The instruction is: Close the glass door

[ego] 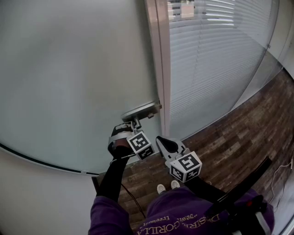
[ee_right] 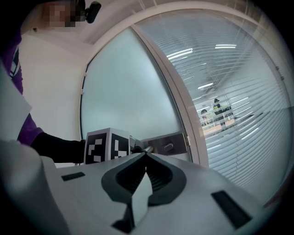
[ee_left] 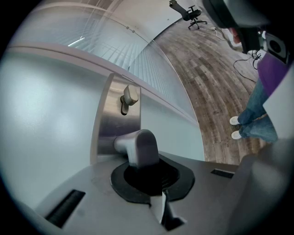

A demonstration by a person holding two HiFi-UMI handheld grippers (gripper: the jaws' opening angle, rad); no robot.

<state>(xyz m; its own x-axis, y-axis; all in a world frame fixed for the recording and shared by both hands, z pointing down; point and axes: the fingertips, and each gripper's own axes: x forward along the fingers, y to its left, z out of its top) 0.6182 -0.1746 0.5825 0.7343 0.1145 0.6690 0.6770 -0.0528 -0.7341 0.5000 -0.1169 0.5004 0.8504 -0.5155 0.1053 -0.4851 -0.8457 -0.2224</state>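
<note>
The frosted glass door stands against its white frame. A steel plate at the door's edge carries the lever handle and a small thumb turn. My left gripper is shut on the lever, which runs straight into its dark pads. My right gripper hangs a little to the right and behind, jaws shut with nothing between them. From it I see the left gripper's marker cube in front of the plate.
A glass wall with white slatted blinds runs to the right of the frame. Wood-pattern floor lies below. A black office chair stands far off. The person's white shoes are behind the grippers.
</note>
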